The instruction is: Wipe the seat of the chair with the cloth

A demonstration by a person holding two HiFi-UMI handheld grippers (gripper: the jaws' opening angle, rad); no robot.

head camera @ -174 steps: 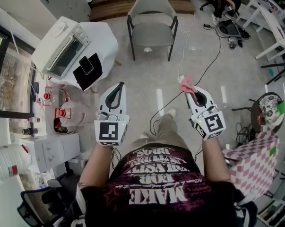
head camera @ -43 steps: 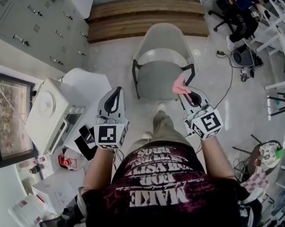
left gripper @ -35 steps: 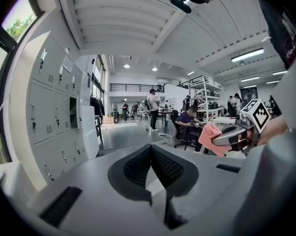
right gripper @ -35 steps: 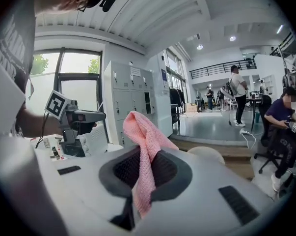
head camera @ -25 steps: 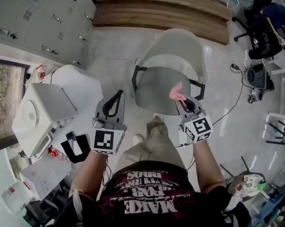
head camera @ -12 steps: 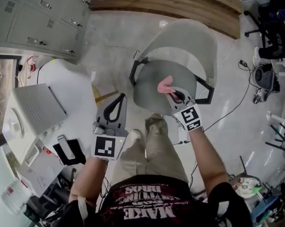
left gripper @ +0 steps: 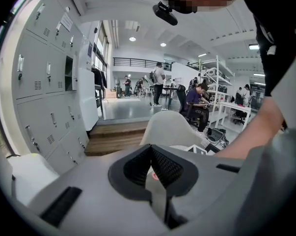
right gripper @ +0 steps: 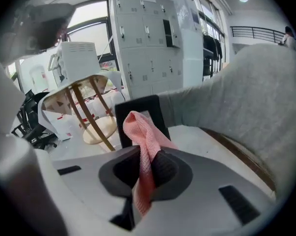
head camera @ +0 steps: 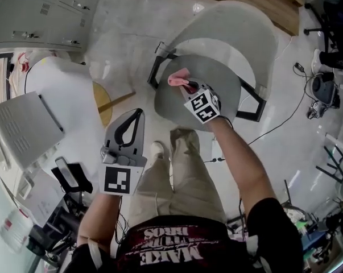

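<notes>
Pinching the pink cloth (head camera: 178, 78) between its dark pads, the right gripper (head camera: 189, 86) reaches forward over the grey chair seat (head camera: 223, 79), with the arm stretched out behind it. In the right gripper view, the right gripper (right gripper: 147, 160) has its jaws pressed together on the cloth (right gripper: 144, 134). One fold of it stands up ahead of the tips and a strip hangs down behind the pads. Just beyond that fold is the chair's black frame (right gripper: 138, 113). The pale seat spreads to the gripper's right and the curved grey backrest (right gripper: 255, 97) rises farther right. From the head view, the cloth sits at the seat's near-left part, at or just above the surface; whether it touches cannot be told. The backrest (head camera: 239, 27) curves round the far side of the gripper. The left gripper (head camera: 136, 116) is held back, well short of the chair and to the left of the person's trouser leg (head camera: 174, 169), pointing toward the seat's front edge. In its own view, the left gripper (left gripper: 150, 152) has its pads closed together at the tips with nothing between them. A white-draped table (head camera: 63, 90) lies off to its left.
</notes>
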